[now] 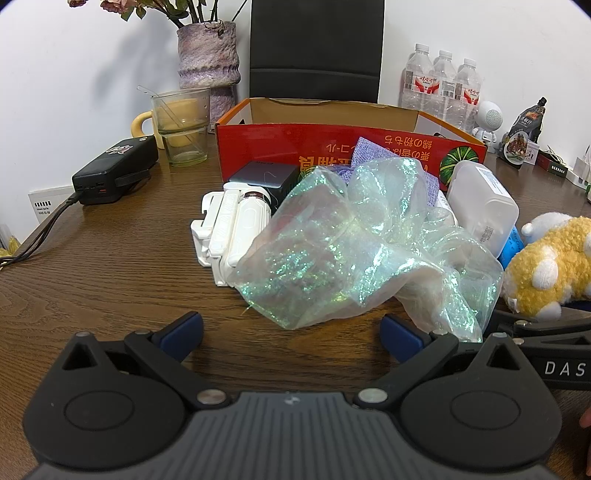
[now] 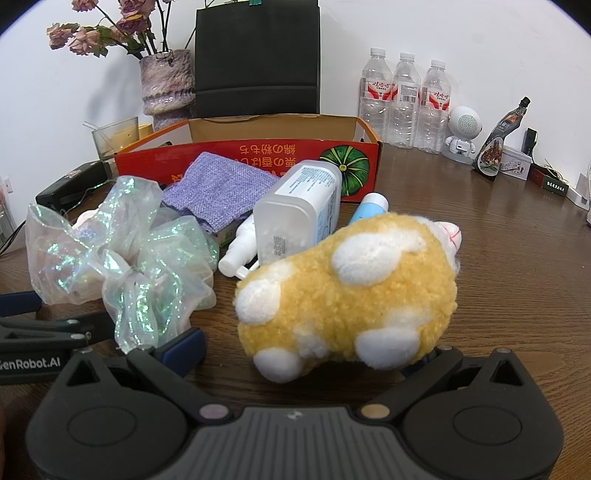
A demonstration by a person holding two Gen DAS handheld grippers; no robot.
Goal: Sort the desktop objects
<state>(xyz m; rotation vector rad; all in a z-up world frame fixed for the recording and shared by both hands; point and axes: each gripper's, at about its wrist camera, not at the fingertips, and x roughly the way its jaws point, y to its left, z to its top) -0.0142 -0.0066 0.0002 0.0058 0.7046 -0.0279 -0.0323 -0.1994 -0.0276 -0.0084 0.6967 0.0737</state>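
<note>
Grippers both gape wide: left gripper (image 1: 291, 334) at lower centre before the iridescent organza bag (image 1: 354, 240); right gripper (image 2: 306, 350) flanking the yellow plush toy (image 2: 347, 291), mid-frame.

1. Bright, even indoor light from above in both views.
2. Soft grey shadow of the flowers (image 1: 155, 7) on the wall (image 1: 74, 74).
3. Sparkling glare on the shiny wrap (image 1: 351, 240).
4. Strong fisheye bending, dark corners.
5. Slightly soft focus on the plush toy (image 2: 347, 291).
</note>
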